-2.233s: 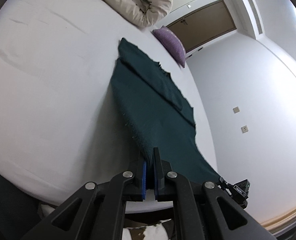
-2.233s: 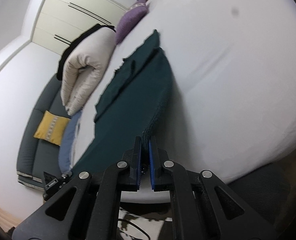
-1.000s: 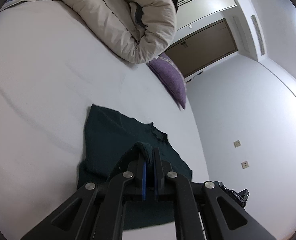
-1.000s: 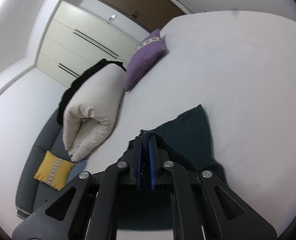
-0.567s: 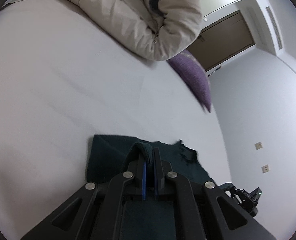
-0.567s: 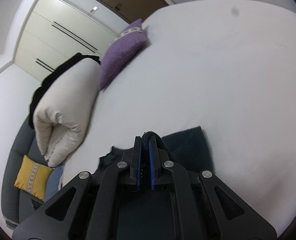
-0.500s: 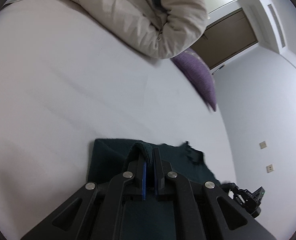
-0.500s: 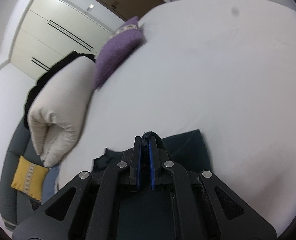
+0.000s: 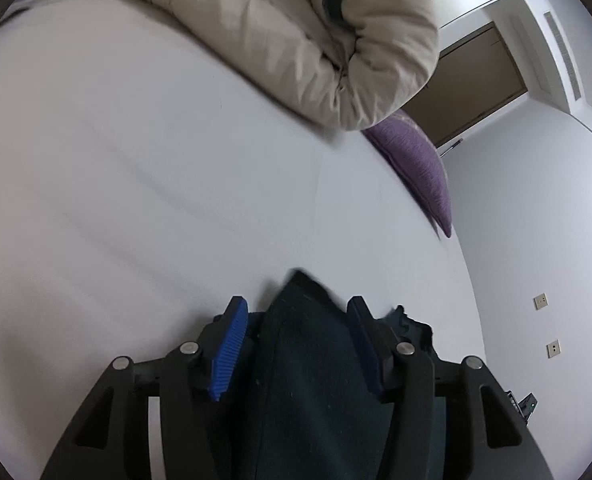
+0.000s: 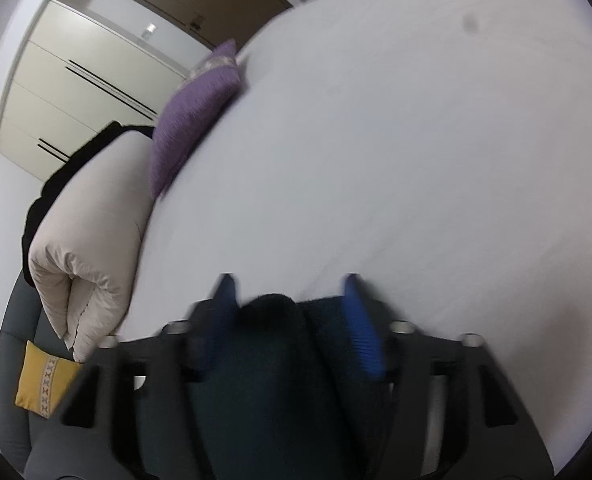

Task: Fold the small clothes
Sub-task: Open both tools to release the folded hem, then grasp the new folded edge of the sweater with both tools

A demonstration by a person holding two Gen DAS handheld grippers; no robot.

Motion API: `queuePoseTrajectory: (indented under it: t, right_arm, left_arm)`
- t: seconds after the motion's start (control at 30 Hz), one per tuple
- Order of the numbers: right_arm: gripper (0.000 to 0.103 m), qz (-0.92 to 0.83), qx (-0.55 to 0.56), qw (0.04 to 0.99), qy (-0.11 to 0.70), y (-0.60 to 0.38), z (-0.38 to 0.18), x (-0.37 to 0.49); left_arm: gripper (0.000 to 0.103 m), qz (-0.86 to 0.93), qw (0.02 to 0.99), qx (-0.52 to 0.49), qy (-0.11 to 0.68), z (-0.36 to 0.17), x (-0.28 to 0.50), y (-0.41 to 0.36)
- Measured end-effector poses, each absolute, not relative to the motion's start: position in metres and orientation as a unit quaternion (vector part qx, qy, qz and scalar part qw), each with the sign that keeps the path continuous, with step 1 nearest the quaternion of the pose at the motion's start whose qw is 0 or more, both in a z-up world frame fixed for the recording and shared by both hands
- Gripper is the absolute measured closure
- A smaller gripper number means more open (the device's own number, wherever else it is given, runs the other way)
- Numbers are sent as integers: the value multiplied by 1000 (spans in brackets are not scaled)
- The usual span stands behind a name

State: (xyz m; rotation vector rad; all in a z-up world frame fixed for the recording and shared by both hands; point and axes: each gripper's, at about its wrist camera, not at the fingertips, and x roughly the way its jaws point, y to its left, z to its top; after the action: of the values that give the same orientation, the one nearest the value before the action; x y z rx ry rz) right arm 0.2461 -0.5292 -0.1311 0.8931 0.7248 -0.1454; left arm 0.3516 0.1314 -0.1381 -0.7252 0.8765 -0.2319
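Observation:
A dark green garment [image 9: 308,364] lies folded over itself on the white bed [image 9: 136,200]. In the left wrist view its edge sits loose between the spread blue pads of my left gripper [image 9: 296,312], which is open. In the right wrist view the same garment [image 10: 272,360] bulges between the spread blue pads of my right gripper [image 10: 290,292], which is open too. This view is blurred by motion. Neither gripper holds the cloth.
A rolled beige duvet [image 9: 296,40] and a purple cushion [image 9: 416,164] lie at the far side of the bed. A grey sofa with a yellow cushion [image 10: 44,380] stands beyond the bed edge. Wardrobes and a brown door line the wall.
Both grippers carried the garment's near edge forward over the rest of it, then opened and let go. The cloth now rests loose between the spread pads.

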Motion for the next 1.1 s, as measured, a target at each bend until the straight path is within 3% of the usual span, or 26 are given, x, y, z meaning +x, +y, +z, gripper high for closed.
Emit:
queuePoseTrajectory:
  t: [0.13,0.2,0.43,0.47,0.6,0.7,0.9,1.03,1.1]
  right_arm:
    - [43,-73,381,852,351,-527,-115,237]
    - [43,-62,357,859,362,-516,-110,231]
    - [44,-33,224,885,407,-459,-104,197]
    - [44,-34,205,888,411,-450,-104,189]
    - [48,-41,162,887,431,-434,-115,168]
    - [55,-55,152,883,440,-431,-119,148]
    - [57,-74,168,880,437,-455,-123,110]
    - [80,-68,152,882,440,-449,-127,108]
    - [85,-66,158,881,442,-449,-126,110]
  left_arm:
    - [47,-101,858,-293,410,-122,325,127]
    - [41,-104,864,-272,410,-119,308,122]
    - [42,-93,879,-183,430,-132,258,96]
    - [44,-93,877,-181,435,-136,255,95]
    - [74,-73,874,-159,454,-152,251,91]
    - [75,-69,876,-147,453,-156,248,92]
    - [80,-72,878,-128,456,-159,241,87]
    - [88,-70,885,-102,449,-155,236,81]
    - [91,-70,887,-100,445,-152,231,82]
